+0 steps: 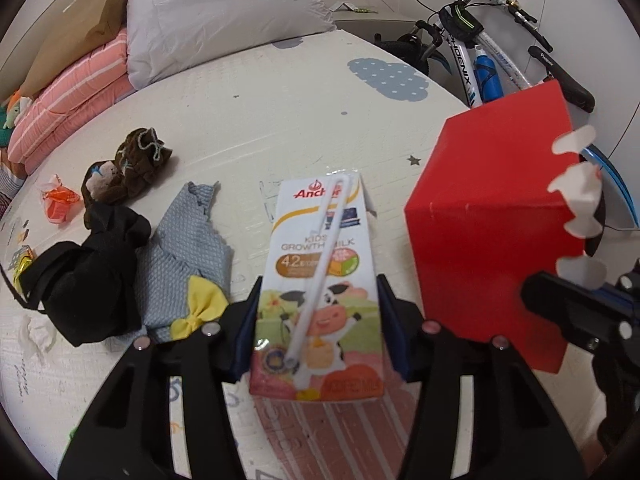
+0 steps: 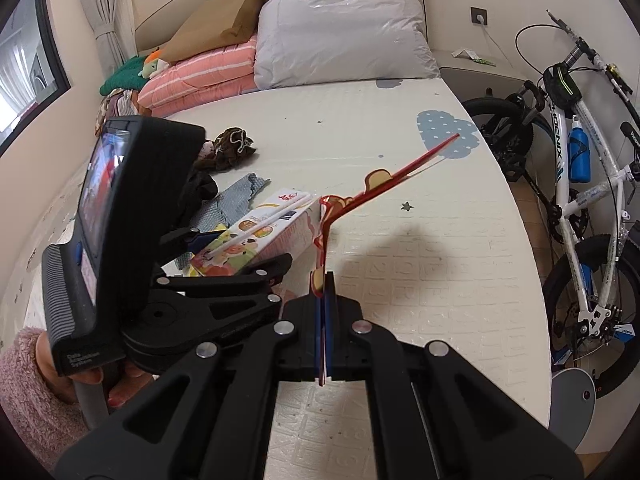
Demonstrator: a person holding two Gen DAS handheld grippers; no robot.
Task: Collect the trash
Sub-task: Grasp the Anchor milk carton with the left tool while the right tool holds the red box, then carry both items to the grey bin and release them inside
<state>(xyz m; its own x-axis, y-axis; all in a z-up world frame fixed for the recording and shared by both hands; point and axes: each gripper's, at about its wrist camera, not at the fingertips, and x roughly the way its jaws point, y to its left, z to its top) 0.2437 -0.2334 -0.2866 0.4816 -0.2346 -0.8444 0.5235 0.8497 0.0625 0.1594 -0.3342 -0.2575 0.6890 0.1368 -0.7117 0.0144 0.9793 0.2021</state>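
The milk carton (image 1: 320, 288) was seen lying flat on the play mat (image 1: 248, 128), printed face up, its long axis running straight away from the left gripper (image 1: 318, 320), with the top end farthest off and a wrapped straw (image 1: 320, 268) laid slantwise along it. The left gripper was angled steeply down over the carton's near end, its jaws set at either side of the carton; whether the pads pressed on it could not be told. Just beside the carton, to the right, the red paper box (image 1: 492, 216) was held by its scalloped rim in the fully closed right gripper (image 2: 323, 320). Farther off, clothes (image 1: 176, 256) were heaped, and a bicycle (image 2: 580, 184) was parked beyond the mat.
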